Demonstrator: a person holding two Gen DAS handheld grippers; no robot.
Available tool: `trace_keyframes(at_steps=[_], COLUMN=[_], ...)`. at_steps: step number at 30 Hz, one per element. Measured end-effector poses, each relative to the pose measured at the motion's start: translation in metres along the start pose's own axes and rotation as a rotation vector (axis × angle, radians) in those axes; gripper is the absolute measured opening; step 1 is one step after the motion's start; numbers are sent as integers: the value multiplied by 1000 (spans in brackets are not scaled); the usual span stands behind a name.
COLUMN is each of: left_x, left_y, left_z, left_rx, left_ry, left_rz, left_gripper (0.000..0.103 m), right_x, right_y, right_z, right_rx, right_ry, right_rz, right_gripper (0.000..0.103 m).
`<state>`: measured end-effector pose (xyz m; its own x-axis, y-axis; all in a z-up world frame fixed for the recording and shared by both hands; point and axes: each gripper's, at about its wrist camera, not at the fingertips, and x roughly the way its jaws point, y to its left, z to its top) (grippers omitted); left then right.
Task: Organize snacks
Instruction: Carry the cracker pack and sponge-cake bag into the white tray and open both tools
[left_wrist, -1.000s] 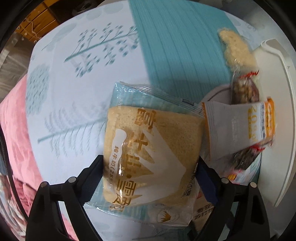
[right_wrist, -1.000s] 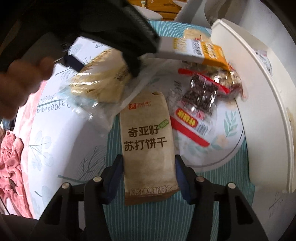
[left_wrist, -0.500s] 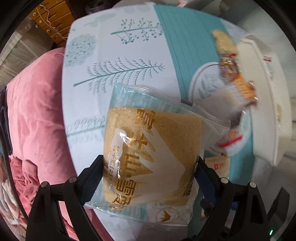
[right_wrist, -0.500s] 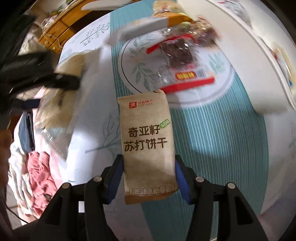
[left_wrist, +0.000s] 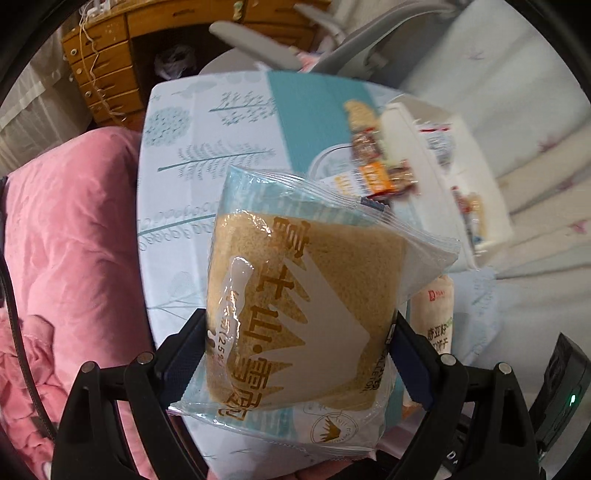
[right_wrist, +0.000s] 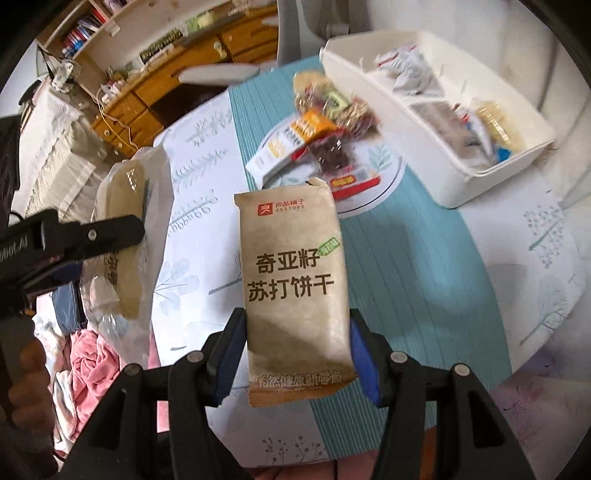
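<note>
- Both grippers have risen since the earlier frames, so the bench (right_wrist: 424, 236) and its cloth now lie farther below.
- Left gripper (left_wrist: 299, 354): its fingers (left_wrist: 184, 347) are clenched across the width of a bagged cake slice (left_wrist: 303, 306), carried clear of the bench.
- Right gripper (right_wrist: 297, 354): its fingers (right_wrist: 364, 365) grasp a brown cracker packet (right_wrist: 293, 291) near its lower end, printed face towards the camera.
- Remaining snacks (right_wrist: 321, 144) lie heaped on a plate (right_wrist: 388, 177) just beside a white divided bin (right_wrist: 454, 184), which already holds several packets.
- Judgement: each item is lifted high, probably to pass over the bin's wall before being dropped into a compartment.
</note>
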<state>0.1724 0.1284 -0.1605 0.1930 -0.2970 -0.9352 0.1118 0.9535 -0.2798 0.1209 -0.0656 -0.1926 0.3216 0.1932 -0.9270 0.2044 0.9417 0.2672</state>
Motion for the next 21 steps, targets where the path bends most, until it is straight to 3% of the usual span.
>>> trace_keyframes(at_steps=[11, 21], left_x=[-31, -26], left_y=[-42, -100], left_z=[-35, -29], left_rx=[18, -91], left_ry=[-158, -273], left_rz=[-149, -174], left_gripper=[91, 91], right_x=[-53, -76], right_y=[-31, -90], right_z=[-1, 41], right_rx=[35, -80], right_ry=[-182, -226], right_rz=[75, 172], right_gripper=[54, 54])
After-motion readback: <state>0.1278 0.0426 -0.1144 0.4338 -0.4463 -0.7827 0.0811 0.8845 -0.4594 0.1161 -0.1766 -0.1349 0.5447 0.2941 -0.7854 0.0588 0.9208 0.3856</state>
